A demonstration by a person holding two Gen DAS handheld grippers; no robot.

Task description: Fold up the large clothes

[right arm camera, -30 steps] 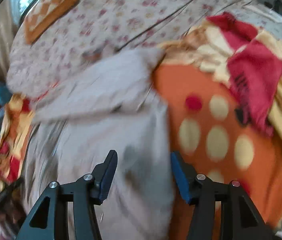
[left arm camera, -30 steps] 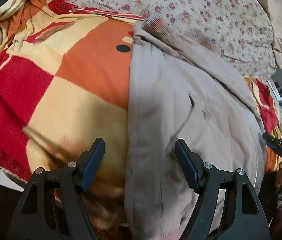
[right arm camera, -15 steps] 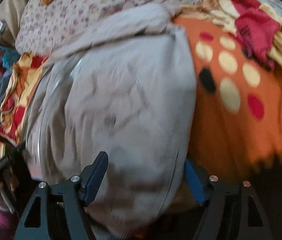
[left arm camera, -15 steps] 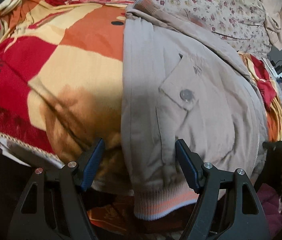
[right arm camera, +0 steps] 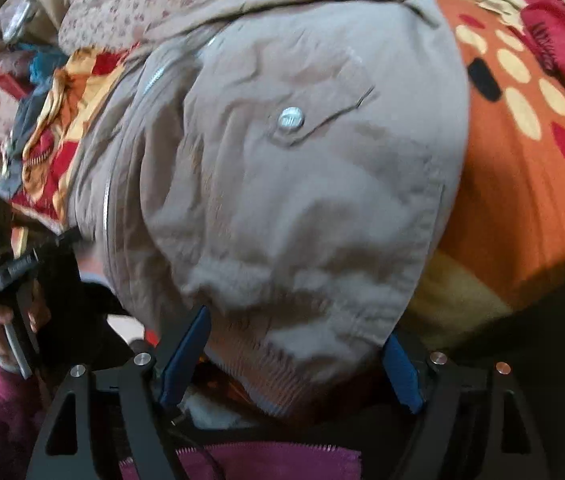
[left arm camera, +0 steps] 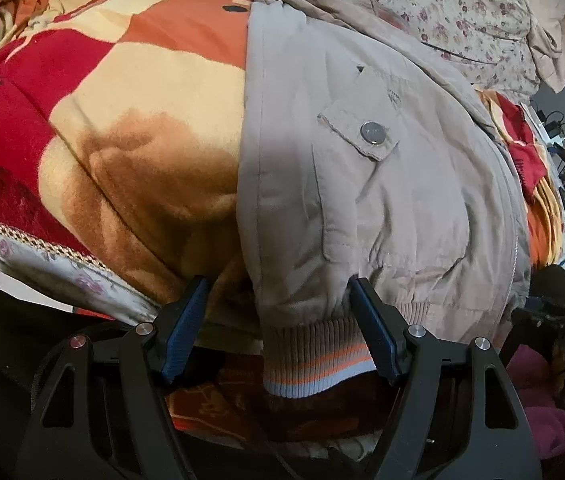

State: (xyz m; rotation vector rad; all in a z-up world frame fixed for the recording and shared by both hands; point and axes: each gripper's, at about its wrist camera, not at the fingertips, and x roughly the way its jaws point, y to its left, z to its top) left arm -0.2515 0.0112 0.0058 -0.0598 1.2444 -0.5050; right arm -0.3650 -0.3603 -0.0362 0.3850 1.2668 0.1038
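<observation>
The jacket (left arm camera: pixel 382 184) lies on the blanket (left arm camera: pixel 142 128), which covers the bed; its hem (left arm camera: pixel 318 356) hangs over the near edge. The left gripper (left arm camera: pixel 278 328) straddles the hem's left corner, the right gripper (right arm camera: pixel 294 356) its right corner. The sheet (left arm camera: pixel 442 8) lies behind.

The beige jacket (left arm camera: pixel 382 184) fills the middle of the bed and its ribbed hem (left arm camera: pixel 318 356) hangs over the near edge, right between the spread fingers (left arm camera: pixel 186 328) of the left gripper (left arm camera: pixel 280 328). To that gripper's left the plush blanket (left arm camera: pixel 130 92) lies bare, giving open room along the jacket's side seam. In the right wrist view the hem bulges between the wide fingers (right arm camera: pixel 184 354) of the right gripper (right arm camera: pixel 292 358); the orange spotted blanket (right arm camera: pixel 522 160) beyond is free. Past the jacket, crumpled clothes (right arm camera: pixel 42 92) crowd the far edge, though blur makes them hard to read.
</observation>
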